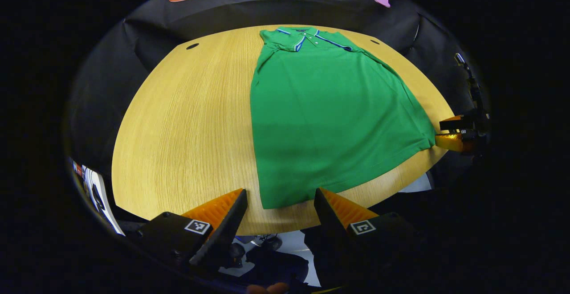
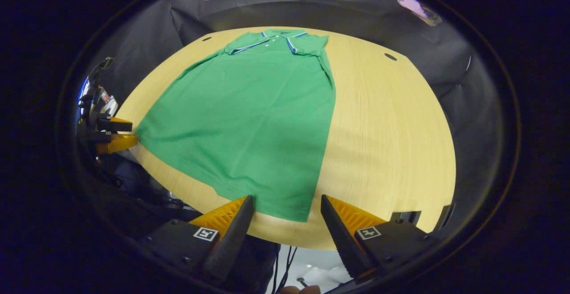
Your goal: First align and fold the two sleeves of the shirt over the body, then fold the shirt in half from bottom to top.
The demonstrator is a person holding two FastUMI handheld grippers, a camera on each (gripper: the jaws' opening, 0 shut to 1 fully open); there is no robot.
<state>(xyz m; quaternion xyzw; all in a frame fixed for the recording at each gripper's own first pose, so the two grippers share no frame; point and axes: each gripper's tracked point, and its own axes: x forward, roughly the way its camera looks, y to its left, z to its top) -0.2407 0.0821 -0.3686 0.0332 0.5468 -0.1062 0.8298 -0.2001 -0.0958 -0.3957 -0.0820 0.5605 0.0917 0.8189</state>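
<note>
In the left gripper view, the left tongs (image 1: 280,205) hang at the near edge of the wooden table (image 1: 187,120), fingers apart, straddling the bottom left corner of the green shirt (image 1: 329,120) without touching it. The shirt lies flat, collar (image 1: 307,38) toward the far wall, sleeves already folded in over the body. At its other bottom corner, far right, the right tongs (image 1: 449,133) sit just beside the hem. In the right gripper view, those tongs (image 2: 287,209) stand apart around that corner, holding nothing.
</note>
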